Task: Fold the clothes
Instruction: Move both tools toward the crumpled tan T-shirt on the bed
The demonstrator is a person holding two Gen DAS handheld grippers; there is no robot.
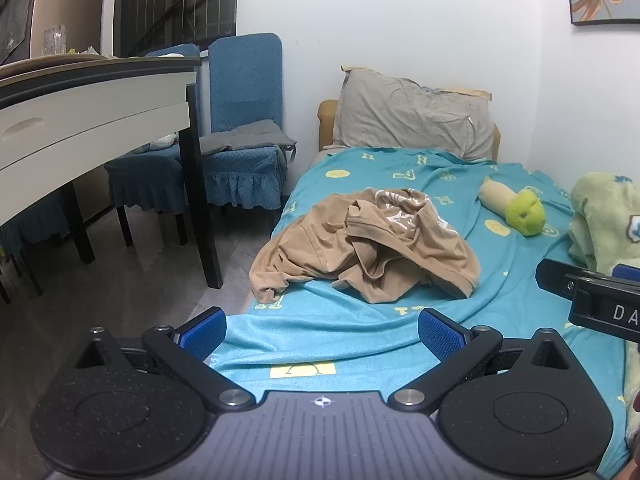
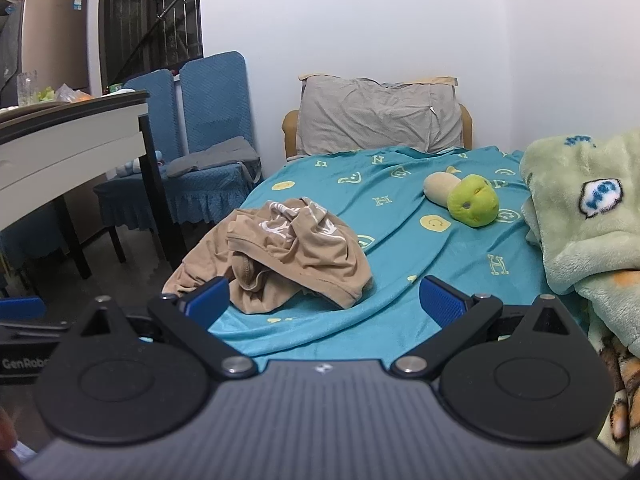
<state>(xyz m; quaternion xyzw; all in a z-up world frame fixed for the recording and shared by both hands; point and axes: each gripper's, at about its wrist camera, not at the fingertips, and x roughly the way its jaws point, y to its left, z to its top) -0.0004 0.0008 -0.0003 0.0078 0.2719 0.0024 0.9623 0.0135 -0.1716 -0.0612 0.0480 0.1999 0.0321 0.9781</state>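
A teal bedsheet (image 1: pixel 500 248) covers the bed. On it, near its left edge, a tan shirt (image 1: pixel 360 248) lies crumpled, at twelve o'clock from the left gripper (image 1: pixel 322 330) and eleven o'clock from the right gripper (image 2: pixel 324 300). Both grippers' jaws are spread wide, holding nothing. A green plush toy (image 2: pixel 464 196) lies at one o'clock.

Your two wrist views are evenly lit by soft indoor light; its source is out of frame. The white wall (image 1: pixel 400 20) reads bright without glare. Shadows are faint, darkest under the table (image 1: pixel 92 92) and along the floor at left. Fisheye distortion bends the table's edge and blackens the top corners. The centre is sharp; your nearest edges blur slightly, and the colours look cool.
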